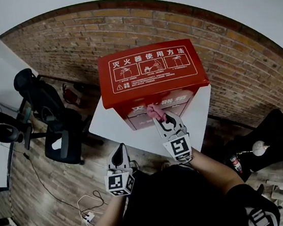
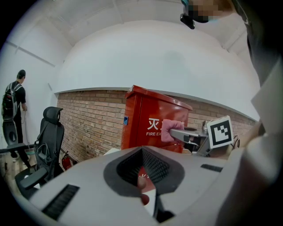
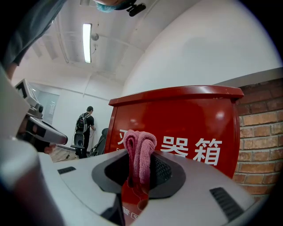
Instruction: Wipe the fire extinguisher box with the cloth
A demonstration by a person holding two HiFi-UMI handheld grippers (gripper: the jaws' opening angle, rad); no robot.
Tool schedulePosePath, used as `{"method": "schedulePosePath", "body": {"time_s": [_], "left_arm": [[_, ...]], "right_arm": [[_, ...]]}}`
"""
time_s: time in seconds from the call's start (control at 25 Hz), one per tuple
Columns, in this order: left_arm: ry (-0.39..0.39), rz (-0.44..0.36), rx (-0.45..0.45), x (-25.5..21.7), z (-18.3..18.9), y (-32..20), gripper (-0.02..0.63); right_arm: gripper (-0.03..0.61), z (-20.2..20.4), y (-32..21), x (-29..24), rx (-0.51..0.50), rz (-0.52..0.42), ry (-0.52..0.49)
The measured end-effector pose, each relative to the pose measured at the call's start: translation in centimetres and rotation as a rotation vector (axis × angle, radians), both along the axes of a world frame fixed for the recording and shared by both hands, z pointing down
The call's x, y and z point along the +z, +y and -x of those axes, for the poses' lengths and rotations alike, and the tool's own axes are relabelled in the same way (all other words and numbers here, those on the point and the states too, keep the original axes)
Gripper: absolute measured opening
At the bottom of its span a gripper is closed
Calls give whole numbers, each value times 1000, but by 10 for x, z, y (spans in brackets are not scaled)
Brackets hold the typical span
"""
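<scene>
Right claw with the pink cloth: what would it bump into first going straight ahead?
The front of the red fire extinguisher box, most likely. The pink cloth sticking out of the right claw would touch first, if it isn't already.

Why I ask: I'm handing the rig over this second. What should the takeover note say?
Right gripper: shut on the pink cloth, at the lettered front of the red fire extinguisher box.
Left gripper: shut, empty, back from the box.
Box stands on the white table.
Done: cloth gripped, brought to the front.
Left: wiped area can't be told; probably wipe front, lid, sides.
</scene>
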State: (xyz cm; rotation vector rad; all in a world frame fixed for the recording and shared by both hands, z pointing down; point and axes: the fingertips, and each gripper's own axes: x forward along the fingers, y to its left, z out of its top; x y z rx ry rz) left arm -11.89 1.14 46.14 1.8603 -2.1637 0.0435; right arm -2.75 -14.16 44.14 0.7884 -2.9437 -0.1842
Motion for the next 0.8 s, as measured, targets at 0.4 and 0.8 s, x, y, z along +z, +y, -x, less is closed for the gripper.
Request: {"method": "schedulePosePath", "body": {"time_s": [0.4, 0.8], "left_arm": [[0, -3, -10, 3, -22, -10, 28], [-2, 4, -20, 6, -37, -8, 28]], "right_arm": [[106, -25, -16, 3, 4, 1, 8], [106, -41, -25, 4, 9, 5, 14]]}}
